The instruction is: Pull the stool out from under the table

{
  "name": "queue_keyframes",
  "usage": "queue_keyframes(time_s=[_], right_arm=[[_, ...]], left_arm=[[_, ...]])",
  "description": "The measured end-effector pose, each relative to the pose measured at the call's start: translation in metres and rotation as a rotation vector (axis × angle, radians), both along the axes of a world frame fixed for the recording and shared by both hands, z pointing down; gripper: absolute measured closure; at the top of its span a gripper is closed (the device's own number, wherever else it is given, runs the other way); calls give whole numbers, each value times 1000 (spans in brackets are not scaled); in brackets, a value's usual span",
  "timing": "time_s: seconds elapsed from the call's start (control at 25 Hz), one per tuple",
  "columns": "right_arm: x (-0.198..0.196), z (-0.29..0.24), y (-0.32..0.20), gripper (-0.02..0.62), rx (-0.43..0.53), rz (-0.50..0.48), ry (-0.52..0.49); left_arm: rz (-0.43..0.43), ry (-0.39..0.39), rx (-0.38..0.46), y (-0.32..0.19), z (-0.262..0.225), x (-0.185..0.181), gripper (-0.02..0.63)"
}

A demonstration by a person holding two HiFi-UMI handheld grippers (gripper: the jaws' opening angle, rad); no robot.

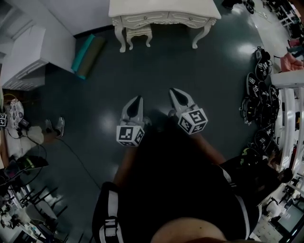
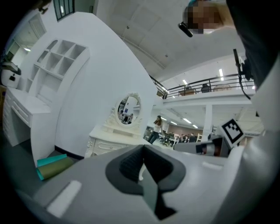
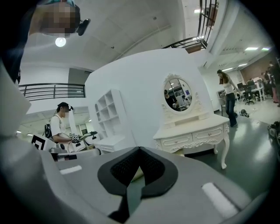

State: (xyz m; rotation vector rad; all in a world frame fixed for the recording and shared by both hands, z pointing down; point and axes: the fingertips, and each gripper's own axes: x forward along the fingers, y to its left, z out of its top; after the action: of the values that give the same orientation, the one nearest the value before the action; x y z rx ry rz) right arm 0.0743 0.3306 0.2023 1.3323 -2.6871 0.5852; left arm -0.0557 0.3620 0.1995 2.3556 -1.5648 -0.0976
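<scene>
— White plastic with grey pads: the left gripper (image 1: 137, 100) and the right gripper (image 1: 175, 92) are both pointing forward over the floor, each with its jaws pressed together and nothing between them.

— So nothing is being held. Is the pull getting under way?

— Not yet, I'd judge. The small cream-white carved stool (image 1: 138, 32) is sitting tucked between the legs of the cream-white carved dressing table (image 1: 164, 13), well apart from both grippers. All of it is left: closing the gap, opening the jaws, taking hold, drawing it out.

— What is lying in between?

— Dark grey-green glossy floor (image 1: 156, 66), running bare right up to the table. That is leaving plenty of room for the stool to come out towards the person.

— And at the sides?

— On the left, a teal rolled mat (image 1: 83, 51) and an olive rolled mat (image 1: 93, 58) are lying beside a white shelf unit (image 1: 23, 57), near the table's left legs. On the right, a heap of black equipment with cables (image 1: 259, 95) is crowding the floor's edge, well apart from the stool's likely path. The table's curved legs are hemming the stool in closely, so a straight pull back is looking safest.
</scene>
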Motion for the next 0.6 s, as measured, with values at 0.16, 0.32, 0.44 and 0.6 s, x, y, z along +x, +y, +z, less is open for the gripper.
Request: queue_keyframes(time_s=[0.16,0.32,0.44,0.6], right_arm=[[-9,3,-6,597,-6,7,11],[-15,9,-14,597,-15,1,17],[-20,12,-30,597,-14,-6,15],[-25,18,-63,597,-16,-24,18]], left_arm=[[5,-2,-1,-12,3,-13,598],[-10,12,-8,-21,6,-21,598],[-17,17,-15,-38,9,-24,598],[-17,6,-18,-68,11,-23,598]])
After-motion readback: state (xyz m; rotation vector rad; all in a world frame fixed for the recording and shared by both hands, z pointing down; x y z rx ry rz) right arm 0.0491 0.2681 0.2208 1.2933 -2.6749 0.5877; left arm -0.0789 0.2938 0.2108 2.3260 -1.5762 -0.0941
